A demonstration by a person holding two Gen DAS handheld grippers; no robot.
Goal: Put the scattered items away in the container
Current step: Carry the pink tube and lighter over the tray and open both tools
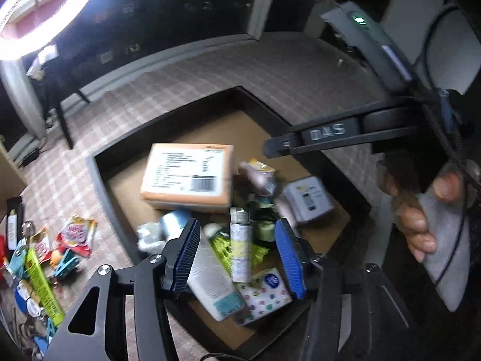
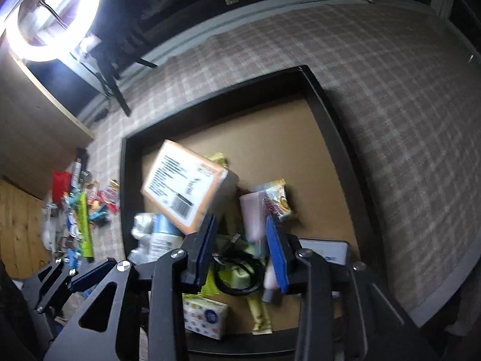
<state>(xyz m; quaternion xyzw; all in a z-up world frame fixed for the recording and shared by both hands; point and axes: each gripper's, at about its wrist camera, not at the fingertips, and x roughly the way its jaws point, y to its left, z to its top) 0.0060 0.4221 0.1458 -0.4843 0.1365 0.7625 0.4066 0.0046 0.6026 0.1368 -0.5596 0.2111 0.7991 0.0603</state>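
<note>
Dim room, lit mainly by a ring light (image 1: pixel 39 15) blown out to white glare top left in both views. Strong fisheye bending and dark vignette at the edges. Motion blur smears the items in the container (image 2: pixel 336 138); labels probably unreadable. Checked cloth (image 2: pixel 405 96) soft, dark windows behind

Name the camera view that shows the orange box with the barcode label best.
The left wrist view. There the orange box lies in the container with its whole label facing the camera and nothing covering it. In the right wrist view the same box shows tilted and blurred, its lower corner hidden behind a finger of the right gripper.
</note>
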